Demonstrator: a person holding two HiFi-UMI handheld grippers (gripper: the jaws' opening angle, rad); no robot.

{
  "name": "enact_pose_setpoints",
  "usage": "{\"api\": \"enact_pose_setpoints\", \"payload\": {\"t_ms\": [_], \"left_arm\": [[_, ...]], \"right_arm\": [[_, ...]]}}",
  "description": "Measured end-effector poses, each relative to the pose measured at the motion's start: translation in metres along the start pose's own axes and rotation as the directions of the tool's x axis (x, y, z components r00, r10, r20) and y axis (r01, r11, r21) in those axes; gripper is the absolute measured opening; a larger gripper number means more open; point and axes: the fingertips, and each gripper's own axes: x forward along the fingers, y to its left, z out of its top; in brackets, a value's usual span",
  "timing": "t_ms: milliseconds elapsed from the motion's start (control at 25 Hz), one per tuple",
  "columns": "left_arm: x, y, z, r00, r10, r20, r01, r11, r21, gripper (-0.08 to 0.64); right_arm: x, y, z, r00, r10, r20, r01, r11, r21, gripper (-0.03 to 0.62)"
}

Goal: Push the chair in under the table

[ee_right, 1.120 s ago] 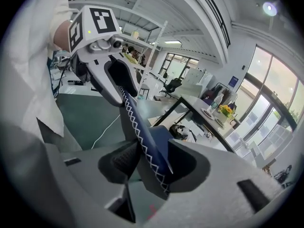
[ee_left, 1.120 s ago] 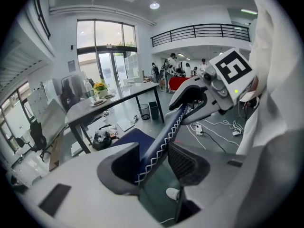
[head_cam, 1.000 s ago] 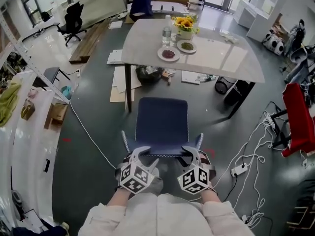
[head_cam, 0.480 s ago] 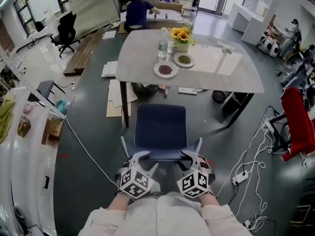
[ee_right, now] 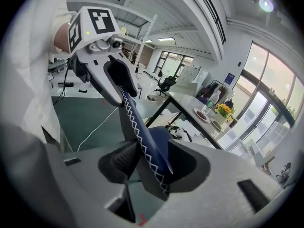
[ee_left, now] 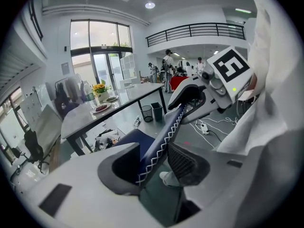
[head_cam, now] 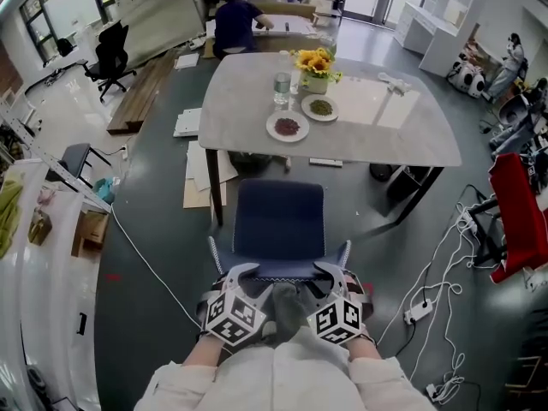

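1. One blue chair (head_cam: 281, 217) stands on the grey floor, facing one pale surface (head_cam: 394, 118). The front of its seat lies just short of the surface's near edge, and the seat is not yet under the top.
2. Two tools hold the top of the chair's backrest (head_cam: 282, 270). The left hand-held gripper (head_cam: 244, 274) is at the left corner and the right hand-held gripper (head_cam: 330, 272) at the right corner. Each carries one marker cube, which makes two cubes: one at left (head_cam: 233, 318) and one at right (head_cam: 338, 318).
3. In the left gripper view, the backrest's blue edge with its white zigzag stitching runs between the two jaws. They are clenched on it, standing wide around its thickness.
4. In the right gripper view the same stitched edge passes between that tool's two jaws, with the ribbed pad against the cloth. This one is also clenched on the backrest.
5. The surface carries four things, grouped toward its far left part. There are two plates, one nearer (head_cam: 287, 127) and one farther (head_cam: 321, 107), one clear bottle (head_cam: 282, 88) and one pot of yellow flowers (head_cam: 315, 65).
6. Around the room are one black office chair (head_cam: 111, 54) at upper left and one person (head_cam: 235, 20) seated beyond the surface. One white power strip (head_cam: 417, 311) lies among cables on the floor at right.
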Motion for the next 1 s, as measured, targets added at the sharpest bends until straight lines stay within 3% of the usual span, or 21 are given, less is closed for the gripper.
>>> {"api": "enact_pose_setpoints", "payload": {"t_ms": [480, 1000], "left_arm": [[0.024, 0.051, 0.015, 1.000, 0.013, 0.017, -0.013, 1.000, 0.013, 0.190], [0.065, 0.125, 0.041, 1.000, 0.026, 0.017, -0.025, 1.000, -0.007, 0.192]], "right_arm": [[0.036, -0.041, 0.014, 0.999, -0.030, 0.011, 0.030, 1.000, -0.004, 0.161], [0.092, -0.108, 0.030, 1.000, -0.008, -0.007, 0.008, 1.000, -0.003, 0.160]]}}
